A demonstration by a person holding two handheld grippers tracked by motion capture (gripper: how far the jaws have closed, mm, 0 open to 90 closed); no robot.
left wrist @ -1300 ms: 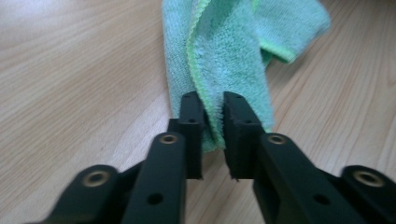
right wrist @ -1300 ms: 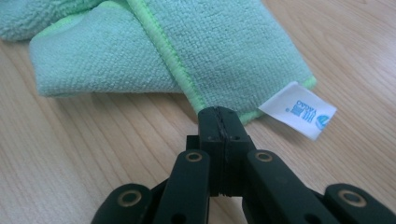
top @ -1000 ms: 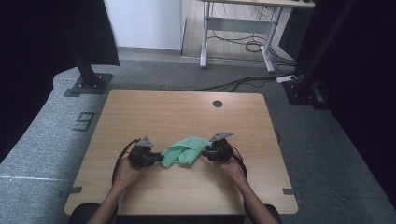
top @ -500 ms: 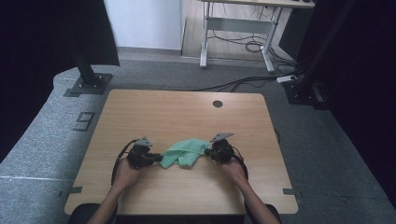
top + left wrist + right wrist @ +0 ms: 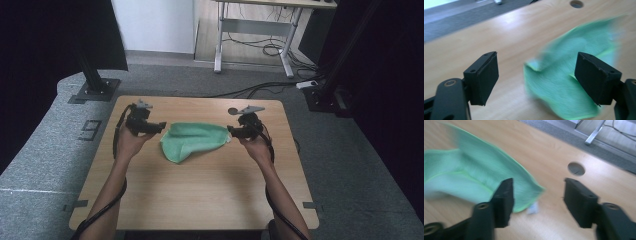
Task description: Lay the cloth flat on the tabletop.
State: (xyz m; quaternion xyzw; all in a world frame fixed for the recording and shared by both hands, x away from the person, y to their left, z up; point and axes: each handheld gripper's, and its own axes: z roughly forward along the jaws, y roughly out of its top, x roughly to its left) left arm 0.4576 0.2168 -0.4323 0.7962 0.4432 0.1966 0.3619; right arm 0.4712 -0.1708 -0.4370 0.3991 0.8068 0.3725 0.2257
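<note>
A green cloth (image 5: pixel 192 140) lies loosely spread on the wooden table (image 5: pixel 200 195), with one flap folded over toward the front. My left gripper (image 5: pixel 159 125) is open just off the cloth's left edge; in the left gripper view the cloth (image 5: pixel 574 65) lies ahead, beyond the gap between the parted jaws (image 5: pixel 537 67). My right gripper (image 5: pixel 231 132) is open at the cloth's right tip. In the right gripper view the cloth (image 5: pixel 474 177) reaches past the left jaw, and a small white tag (image 5: pixel 533 208) shows at its corner. Neither gripper (image 5: pixel 539 192) holds anything.
A round cable hole (image 5: pixel 233 111) is in the table near the far edge, beside my right gripper. Grey carpet surrounds the table. Black stand bases (image 5: pixel 95 90) and cables (image 5: pixel 260 87) lie on the floor beyond it.
Both hands moved away from the person and farther apart. The cloth, bunched between the grippers before, now lies spread wider and farther up the table, with both grippers open off it.
</note>
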